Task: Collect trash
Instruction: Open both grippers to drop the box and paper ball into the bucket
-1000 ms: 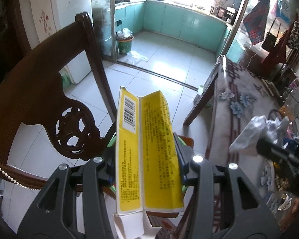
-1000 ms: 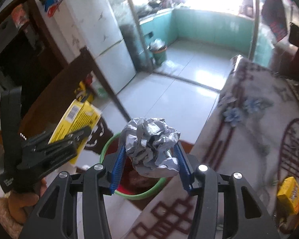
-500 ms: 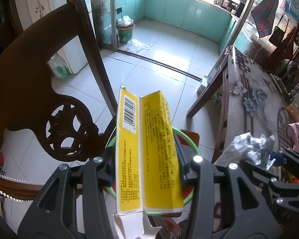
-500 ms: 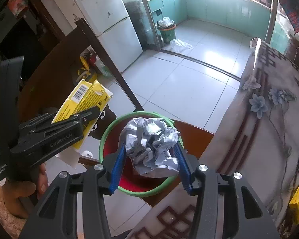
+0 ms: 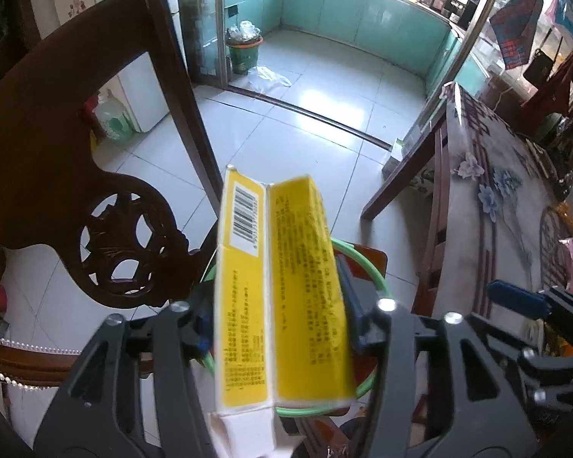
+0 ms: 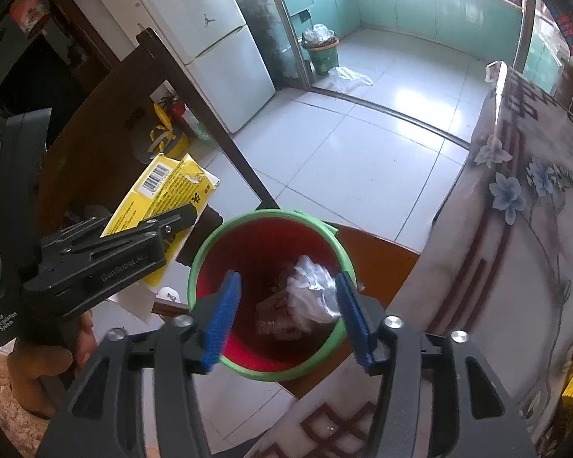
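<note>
Trash: crumpled paper [image 6: 311,292] lies inside the red bin [image 6: 206,252], lower centre, beneath the opening, empty right gripper [image 6: 288,318]. The left gripper [image 5: 277,305], jaws opening, has the yellow carton [image 5: 282,297] between them.

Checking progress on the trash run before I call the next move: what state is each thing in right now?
Left tongs: opening, the yellow carton between the pads, tilted over the bin.
Right tongs: opening, nothing between the pads.
Crumpled paper ball: lying inside the bin.
Green bin: upright on the wooden seat, mouth open, holding trash.
</note>
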Demonstrator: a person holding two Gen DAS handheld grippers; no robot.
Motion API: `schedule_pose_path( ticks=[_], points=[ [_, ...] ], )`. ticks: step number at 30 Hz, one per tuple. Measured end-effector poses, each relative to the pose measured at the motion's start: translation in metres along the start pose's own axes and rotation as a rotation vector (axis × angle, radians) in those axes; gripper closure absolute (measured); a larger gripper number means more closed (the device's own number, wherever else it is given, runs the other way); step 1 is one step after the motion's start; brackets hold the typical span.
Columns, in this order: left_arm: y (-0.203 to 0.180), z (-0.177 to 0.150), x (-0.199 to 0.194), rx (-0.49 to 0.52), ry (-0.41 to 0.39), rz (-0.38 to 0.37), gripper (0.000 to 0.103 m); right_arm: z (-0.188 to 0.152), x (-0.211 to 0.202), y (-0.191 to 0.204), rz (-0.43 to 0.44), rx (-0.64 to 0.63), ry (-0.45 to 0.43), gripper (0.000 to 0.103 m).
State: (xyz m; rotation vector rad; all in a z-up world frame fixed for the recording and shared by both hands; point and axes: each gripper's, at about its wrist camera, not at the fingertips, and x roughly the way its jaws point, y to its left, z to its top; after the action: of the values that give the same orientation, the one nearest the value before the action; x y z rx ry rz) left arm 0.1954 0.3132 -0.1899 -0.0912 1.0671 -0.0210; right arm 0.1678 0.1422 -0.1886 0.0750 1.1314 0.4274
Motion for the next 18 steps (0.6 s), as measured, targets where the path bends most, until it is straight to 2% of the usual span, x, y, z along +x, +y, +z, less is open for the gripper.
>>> schedule_pose_path(
  ticks=[1,6,18],
  points=[
    [0.001,0.0,-0.003,0.0,-0.012,0.0,0.036,0.0,-0.003,0.001,-0.003,-0.004,-0.01,0.035],
    [-0.004,-0.002,-0.014,0.019,-0.041,0.009,0.036,0.001,-0.018,0.002,-0.008,-0.016,-0.046,0.036],
    [-0.021,-0.01,-0.054,0.048,-0.12,-0.001,0.036,-0.01,-0.082,-0.002,-0.037,-0.007,-0.198,0.035]
  ],
)
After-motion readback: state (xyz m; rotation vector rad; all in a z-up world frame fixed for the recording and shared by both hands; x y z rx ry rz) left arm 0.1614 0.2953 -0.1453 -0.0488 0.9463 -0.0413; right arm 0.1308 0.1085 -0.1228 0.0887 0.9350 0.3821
